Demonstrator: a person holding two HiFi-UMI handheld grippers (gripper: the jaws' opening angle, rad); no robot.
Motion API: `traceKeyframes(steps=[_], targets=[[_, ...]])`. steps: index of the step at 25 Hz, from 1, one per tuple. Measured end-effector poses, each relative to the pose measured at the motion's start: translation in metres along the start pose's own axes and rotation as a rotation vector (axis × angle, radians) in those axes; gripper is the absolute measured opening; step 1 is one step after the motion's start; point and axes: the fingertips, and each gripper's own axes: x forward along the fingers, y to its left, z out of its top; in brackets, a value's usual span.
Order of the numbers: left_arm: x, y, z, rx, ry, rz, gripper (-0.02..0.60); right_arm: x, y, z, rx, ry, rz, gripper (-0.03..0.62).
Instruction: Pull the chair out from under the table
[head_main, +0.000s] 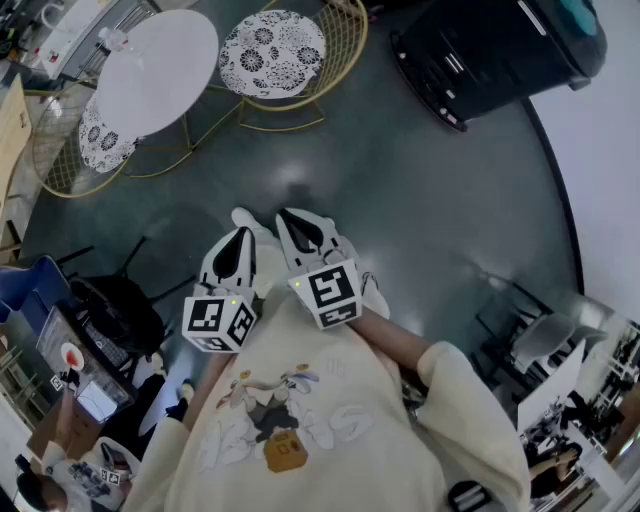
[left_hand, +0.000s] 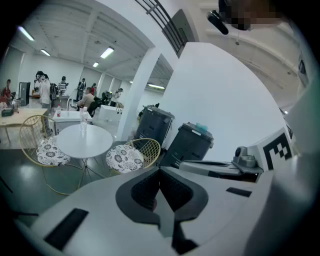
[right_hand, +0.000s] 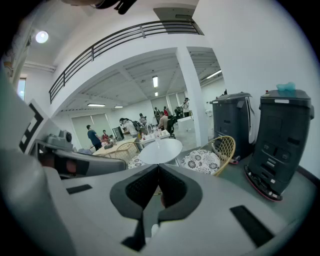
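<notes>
A round white table (head_main: 155, 70) stands at the far left of the dark floor. A gold wire chair with a patterned cushion (head_main: 272, 52) sits beside it on the right, partly under its edge. A second such chair (head_main: 100, 145) is on the table's near left. My left gripper (head_main: 240, 238) and right gripper (head_main: 298, 225) are side by side close to my chest, well short of the chairs. Both are shut with nothing between the pads. The left gripper view shows the table (left_hand: 84, 140) and the chair (left_hand: 132, 156) past the closed tips (left_hand: 160, 170). The right gripper view shows the same chair (right_hand: 210, 157) beyond its closed tips (right_hand: 159, 167).
Two tall black bins (head_main: 490, 50) stand against the white wall to the right of the chair, also seen as bins (right_hand: 280, 140) in the right gripper view. Desks, office chairs and people fill the left (head_main: 110, 310) and lower right edges. Open dark floor (head_main: 400, 200) lies between me and the table.
</notes>
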Motion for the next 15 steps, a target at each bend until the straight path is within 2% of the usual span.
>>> traceKeyframes(steps=[3,6,12,15], targets=[[0.003,-0.025,-0.009,-0.001,0.044,-0.024,0.009,-0.03,-0.007,-0.001,0.002,-0.025,-0.015,0.008],[0.012,-0.042,-0.006,0.035,0.047,-0.058,0.009,-0.044,-0.023,0.0,0.015,-0.052,-0.058,0.008],[0.02,-0.04,0.005,0.117,0.083,-0.138,0.009,-0.036,-0.025,0.016,0.072,-0.107,-0.11,0.009],[0.019,-0.021,0.021,0.121,0.071,-0.148,0.009,-0.016,-0.017,0.025,0.09,-0.105,-0.113,0.009]])
